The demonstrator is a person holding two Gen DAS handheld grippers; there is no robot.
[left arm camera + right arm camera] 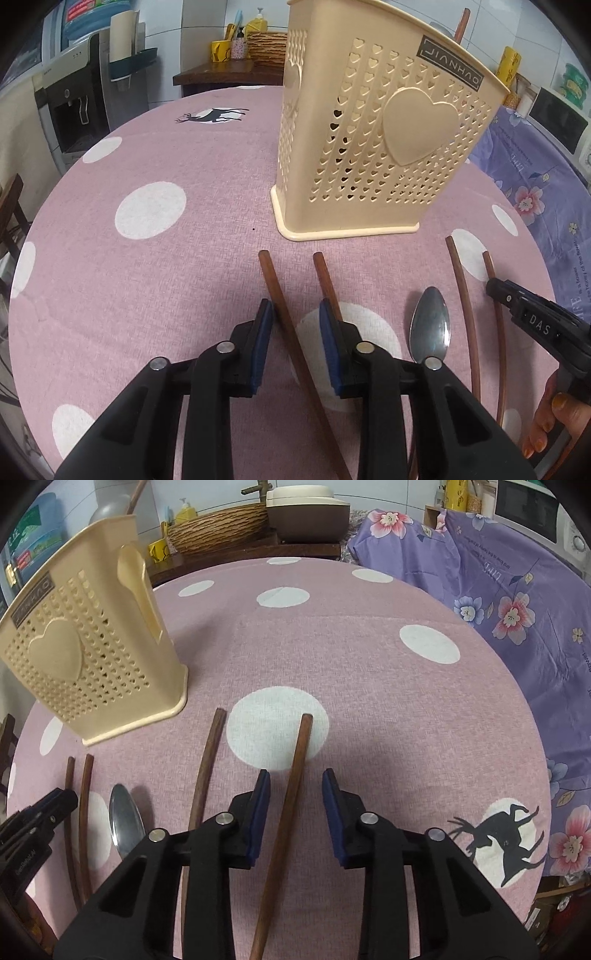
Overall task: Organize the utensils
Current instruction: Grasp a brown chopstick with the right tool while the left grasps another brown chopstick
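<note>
Left wrist view shows the left claw spread wide and low over the pink polka-dot desk, straddling one wooden chopstick, which lies close against the left pad; a second chopstick runs under the right pad. Beyond that pad lie a steel spoon and two thinner chopsticks. Ahead of the claw stands the cream perforated utensil holder, upright, with one stick already poking from its top.

Right wrist view has the right claw equally wide, holding nothing, with a chopstick lying between its pads and touching neither; another chopstick lies just left of it, and the holder is ahead and well to the left.

Risks, as I judge them: the left claw could close on both sticks at once, or pinch one off-centre so it swivels. Thin round sticks flat on cloth may roll away from closing pads. Both claws work close together, so a collision near the spoon is plausible.
</note>
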